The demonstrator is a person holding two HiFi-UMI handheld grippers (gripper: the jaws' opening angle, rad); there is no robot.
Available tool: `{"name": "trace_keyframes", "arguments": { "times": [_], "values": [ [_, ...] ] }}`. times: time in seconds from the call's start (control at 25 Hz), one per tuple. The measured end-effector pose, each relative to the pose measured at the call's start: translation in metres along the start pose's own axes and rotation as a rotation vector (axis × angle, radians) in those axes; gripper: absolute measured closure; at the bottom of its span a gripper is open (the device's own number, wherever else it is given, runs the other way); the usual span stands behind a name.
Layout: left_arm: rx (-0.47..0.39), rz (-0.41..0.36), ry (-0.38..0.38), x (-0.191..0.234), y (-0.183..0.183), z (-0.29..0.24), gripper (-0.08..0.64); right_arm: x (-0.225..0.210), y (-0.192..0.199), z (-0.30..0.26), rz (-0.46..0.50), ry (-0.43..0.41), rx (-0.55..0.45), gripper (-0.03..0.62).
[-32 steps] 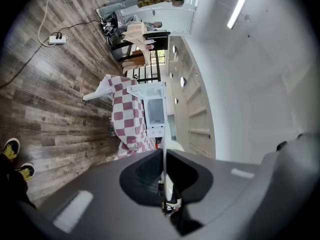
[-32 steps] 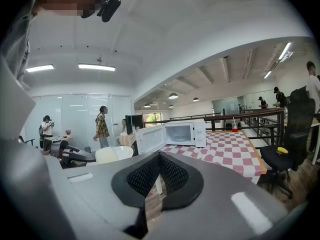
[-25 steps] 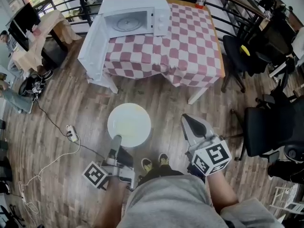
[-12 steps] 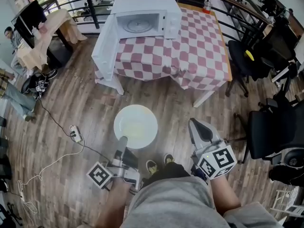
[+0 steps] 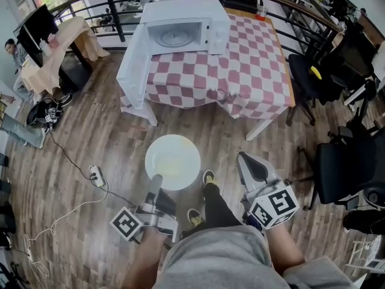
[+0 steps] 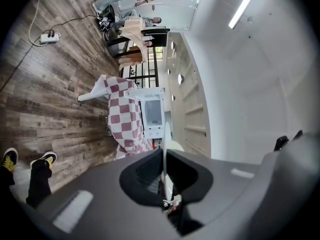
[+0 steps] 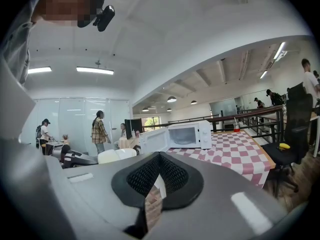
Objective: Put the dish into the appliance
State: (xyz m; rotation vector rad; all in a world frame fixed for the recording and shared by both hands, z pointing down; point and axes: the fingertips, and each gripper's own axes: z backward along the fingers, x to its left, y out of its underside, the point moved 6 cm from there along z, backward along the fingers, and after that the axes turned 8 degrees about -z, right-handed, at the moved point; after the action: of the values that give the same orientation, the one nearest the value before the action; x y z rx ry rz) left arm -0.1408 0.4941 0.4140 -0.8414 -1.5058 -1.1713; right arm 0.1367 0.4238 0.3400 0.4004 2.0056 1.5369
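Grey jaws of the left claw (image 6: 163,154) are pinched tight on the rim of the dish (image 5: 172,161). The dish's thin white edge runs straight between them in the left gripper view. The grip is on the side of the rim farthest from the microwave (image 5: 180,32). The dish is a plain white round plate, so it has no long axis. It lies flat and level with its shallow hollow facing up, and shows a faint yellowish tint near the centre. From the claw it reaches out toward the microwave, carried in the air above the wooden floor (image 5: 90,131). It is well short of the microwave and roughly in line with its open mouth.

The right claw (image 7: 160,159) is about as far from the microwave as the left one and off to the dish's right. Its jaws are drawn together with nothing between them.

One black-and-yellow shoe (image 5: 209,177) steps forward between the two claws, just beside the dish's rim.

The microwave is white and stands at the far left end of a tabletop (image 5: 240,65) draped in a red-and-white checked cloth. Its door (image 5: 133,62) is swung wide open to its left, and the turntable shows inside. A white power strip (image 5: 94,174) lies on the floor, well apart from the microwave. Black office chairs (image 5: 337,161) stand to the microwave's right, past the tabletop.
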Motion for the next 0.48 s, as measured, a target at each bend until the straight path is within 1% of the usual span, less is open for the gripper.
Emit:
{"name": "trace_keyframes", "arguments": {
  "times": [0.24,0.48],
  "values": [
    [0.017,-0.005,0.000,0.005,-0.006,-0.024,0.541,-0.012,0.001,-0.019,-0.007,0.004,0.001,0.594],
    [0.030,0.001,0.003,0.011,-0.012,-0.065,0.541,-0.038,-0.001,-0.052,-0.022,0.006,0.003,0.594]
  ]
}}
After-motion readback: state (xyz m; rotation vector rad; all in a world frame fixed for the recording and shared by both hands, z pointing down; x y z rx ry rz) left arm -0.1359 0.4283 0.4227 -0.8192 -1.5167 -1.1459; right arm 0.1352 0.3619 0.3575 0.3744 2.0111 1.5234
